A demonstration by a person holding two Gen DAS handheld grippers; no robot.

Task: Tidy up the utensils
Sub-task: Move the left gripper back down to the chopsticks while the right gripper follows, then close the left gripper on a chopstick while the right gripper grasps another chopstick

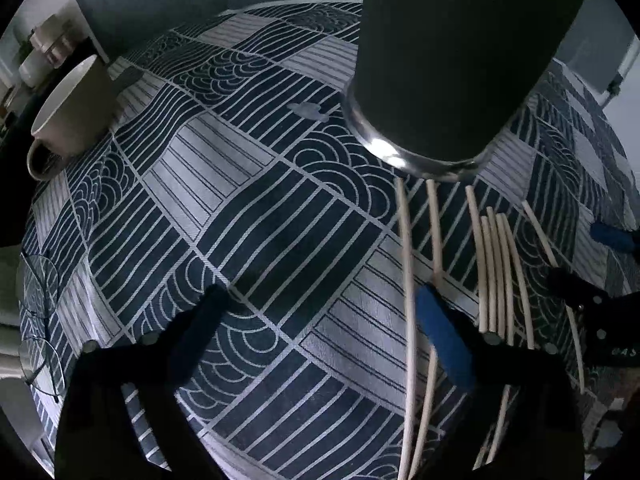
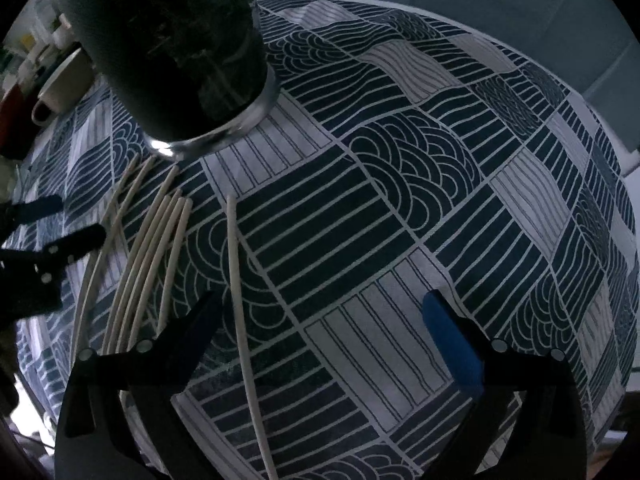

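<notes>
A: While the left wrist view is up, log it. Left gripper has its jaws spread wide, nothing between them. It hangs over the patterned tablecloth. One blue pad overlaps a chopstick in the picture; whether they touch, I cannot tell.

B: Position of the chopsticks?

A: Flat on the cloth, to the right of centre, pale sticks fanned out lengthwise. Their far ends point at the dark tumbler, which stands upright with a shiny metal base rim. The two leftmost ends reach right up to that rim. A cream mug sits at far left, well apart from the sticks. The right gripper shows at the right edge, beside the outermost stick.

B: Right wrist view?

A: Right gripper also spread wide and holding nothing. One single chopstick runs lengthwise between its fingers, closer to the dark finger, lying on the cloth. The main cluster of chopsticks lies to the left, beside it. Tumbler is upper left, just beyond the stick tips. The left gripper enters from the left edge, spread, near the cluster. Mug is behind the tumbler, far left.
</notes>
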